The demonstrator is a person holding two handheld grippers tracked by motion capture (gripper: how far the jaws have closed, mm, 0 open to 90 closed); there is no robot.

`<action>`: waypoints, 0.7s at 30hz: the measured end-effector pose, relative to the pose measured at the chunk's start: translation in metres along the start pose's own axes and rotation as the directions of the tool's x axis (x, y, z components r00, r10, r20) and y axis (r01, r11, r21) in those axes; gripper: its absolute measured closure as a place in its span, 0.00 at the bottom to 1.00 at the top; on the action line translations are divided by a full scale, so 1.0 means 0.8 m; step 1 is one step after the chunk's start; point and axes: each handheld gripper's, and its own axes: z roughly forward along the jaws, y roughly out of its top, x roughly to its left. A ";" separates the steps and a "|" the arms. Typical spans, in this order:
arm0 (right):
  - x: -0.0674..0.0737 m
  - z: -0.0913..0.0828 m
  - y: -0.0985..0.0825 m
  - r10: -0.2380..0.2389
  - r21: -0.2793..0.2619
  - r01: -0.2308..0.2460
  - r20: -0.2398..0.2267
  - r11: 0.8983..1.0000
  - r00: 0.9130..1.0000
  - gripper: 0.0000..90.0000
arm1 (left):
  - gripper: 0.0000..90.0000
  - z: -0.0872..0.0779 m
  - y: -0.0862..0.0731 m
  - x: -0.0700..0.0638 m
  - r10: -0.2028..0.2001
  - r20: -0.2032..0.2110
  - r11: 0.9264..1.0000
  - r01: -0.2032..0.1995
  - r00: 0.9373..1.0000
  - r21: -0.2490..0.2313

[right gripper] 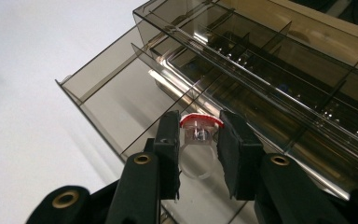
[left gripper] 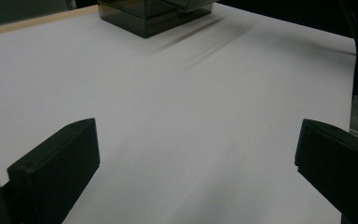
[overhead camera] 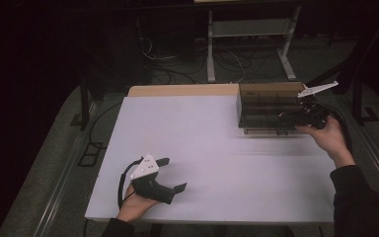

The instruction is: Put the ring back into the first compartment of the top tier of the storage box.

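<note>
Two black jaws of the right claw point(right gripper: 198, 140) pinch a clear plastic ring point(right gripper: 196, 154) with a red-rimmed top, above an open compartment of the smoky divided organizer point(overhead camera: 264, 111) at the counter's point(overhead camera: 212, 148) far right corner. Left claw point(overhead camera: 171, 175) rests wide open, empty, near the near-left edge.

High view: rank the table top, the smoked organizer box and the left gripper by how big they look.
1. table top, by far the largest.
2. smoked organizer box, back right.
3. left gripper, smallest, though it sits nearer the camera, so the gap to the box is unsure.
</note>
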 end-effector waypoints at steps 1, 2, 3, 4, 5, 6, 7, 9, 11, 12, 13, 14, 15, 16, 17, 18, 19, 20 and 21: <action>0.000 0.002 0.000 0.000 -0.001 0.000 0.000 1.000 1.000 0.77 | 0.00 0.000 0.000 0.000 0.000 0.000 1.000 0.000 1.000 -0.001; -0.001 0.004 0.000 -0.001 0.000 0.001 0.000 1.000 1.000 0.77 | 0.00 0.000 0.000 0.000 -0.001 0.000 1.000 0.001 1.000 -0.001; -0.001 0.006 0.000 0.004 0.000 -0.004 -0.001 1.000 1.000 0.77 | 0.00 0.000 0.000 0.000 0.000 -0.001 1.000 0.000 1.000 -0.002; -0.002 0.007 0.000 0.002 -0.002 -0.002 -0.001 1.000 1.000 0.77 | 0.00 0.000 0.000 0.000 0.000 0.000 1.000 0.000 1.000 -0.002; -0.002 0.009 0.000 0.003 0.001 -0.003 0.001 1.000 1.000 0.77 | 0.00 0.000 0.000 0.000 0.001 0.000 1.000 -0.001 1.000 -0.001; -0.002 0.011 0.000 0.004 0.005 -0.005 0.001 1.000 1.000 0.77 | 0.00 0.000 0.000 0.000 0.001 0.000 1.000 -0.001 1.000 -0.001; -0.002 0.012 0.000 0.002 0.005 -0.002 0.001 1.000 1.000 0.77 | 0.00 0.000 0.000 0.000 0.001 0.000 1.000 -0.001 1.000 -0.002; -0.002 0.015 0.000 0.004 0.009 -0.004 0.000 1.000 1.000 0.77 | 0.00 0.000 0.000 0.000 0.001 0.000 1.000 -0.001 1.000 -0.002; -0.003 0.018 -0.001 0.005 0.010 -0.005 -0.001 1.000 1.000 0.77 | 0.00 0.000 0.000 0.001 0.001 0.000 1.000 -0.001 1.000 0.000; -0.003 0.019 -0.001 0.005 0.013 -0.005 0.000 1.000 1.000 0.76 | 0.00 0.000 0.000 0.000 0.000 0.001 1.000 0.000 1.000 0.000; -0.003 0.020 -0.001 0.005 0.013 -0.005 0.001 1.000 1.000 0.76 | 0.00 0.000 0.000 0.000 0.000 0.001 1.000 0.000 1.000 0.000; -0.003 0.020 -0.001 0.008 0.015 -0.008 0.001 1.000 1.000 0.76 | 0.00 0.000 0.000 0.000 0.001 0.001 1.000 -0.001 1.000 0.000; -0.003 0.021 -0.001 0.006 0.017 -0.006 0.003 1.000 1.000 0.76 | 0.00 0.000 0.000 0.000 0.001 0.001 1.000 -0.001 1.000 0.000; -0.003 0.022 -0.001 0.004 0.019 -0.005 0.004 1.000 1.000 0.76 | 0.00 0.000 0.000 0.000 0.001 0.001 1.000 -0.001 1.000 0.001; -0.003 0.023 -0.001 0.003 0.025 -0.003 0.006 1.000 1.000 0.75 | 0.00 0.000 0.000 0.000 0.001 0.002 1.000 -0.001 1.000 0.001; -0.002 0.024 -0.001 -0.002 0.030 0.001 0.010 1.000 1.000 0.75 | 0.00 0.000 0.000 0.000 0.001 0.001 1.000 -0.001 1.000 0.001; -0.002 0.025 -0.002 -0.009 0.034 0.008 0.015 0.999 1.000 0.74 | 0.00 0.000 0.000 0.000 0.001 0.001 1.000 -0.001 1.000 0.001; -0.001 0.025 -0.002 -0.010 0.039 0.010 0.016 0.999 1.000 0.73 | 0.00 0.000 0.000 0.000 0.001 0.001 1.000 -0.001 1.000 0.001; -0.001 0.026 -0.003 -0.010 0.041 0.009 0.015 0.999 1.000 0.73 | 0.00 0.000 0.000 0.000 0.001 0.001 1.000 -0.001 1.000 0.001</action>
